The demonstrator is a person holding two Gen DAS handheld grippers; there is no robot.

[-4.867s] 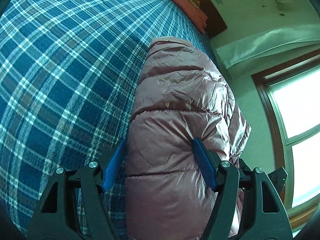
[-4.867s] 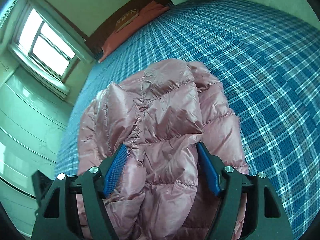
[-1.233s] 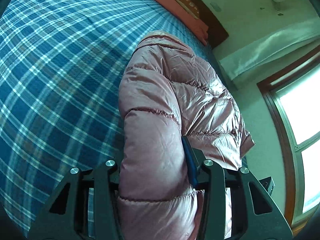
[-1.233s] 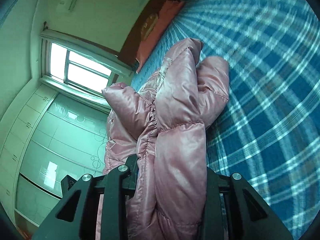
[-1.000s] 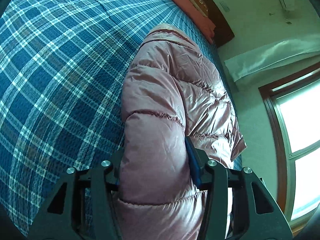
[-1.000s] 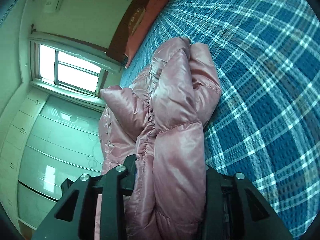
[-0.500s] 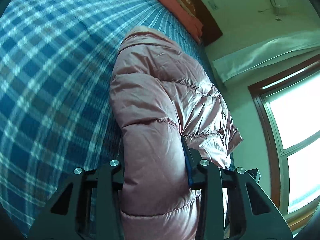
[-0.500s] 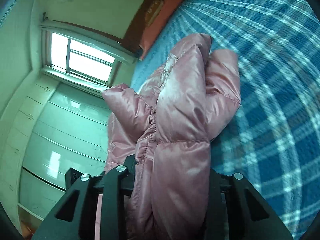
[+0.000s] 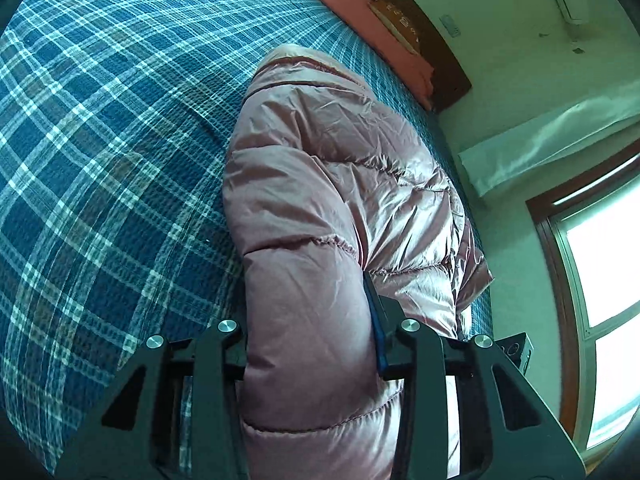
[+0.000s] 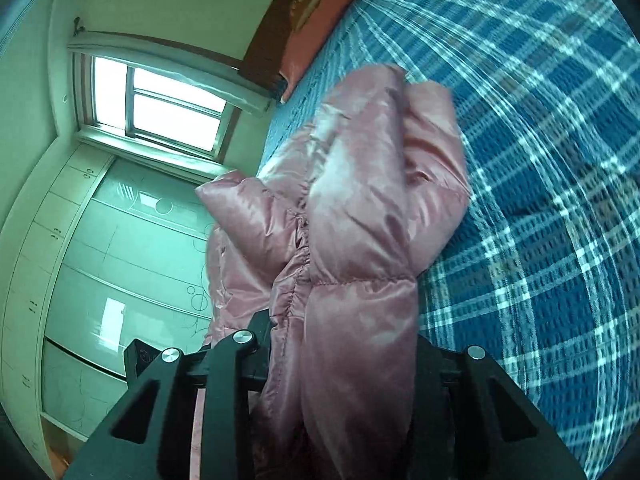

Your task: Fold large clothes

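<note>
A shiny pink puffer jacket (image 9: 320, 184) lies bunched on a bed with a blue plaid cover (image 9: 100, 140). My left gripper (image 9: 308, 336) is shut on a thick fold of the jacket's near end; its fingertips are mostly buried in the padding. In the right wrist view the jacket (image 10: 360, 216) is lifted and hangs in folds over the plaid cover (image 10: 540, 200). My right gripper (image 10: 340, 344) is shut on another thick fold of it, its fingertips hidden by the cloth.
An orange-pink pillow (image 9: 360, 20) and a dark wooden headboard (image 9: 436, 52) lie at the far end of the bed. A window (image 10: 160, 104) and pale wardrobe doors (image 10: 120, 264) stand beyond the bed's edge.
Both grippers went from open around the jacket to shut on its folds. Over the last second they lifted and swung the jacket slightly; the right view is motion-blurred now.
</note>
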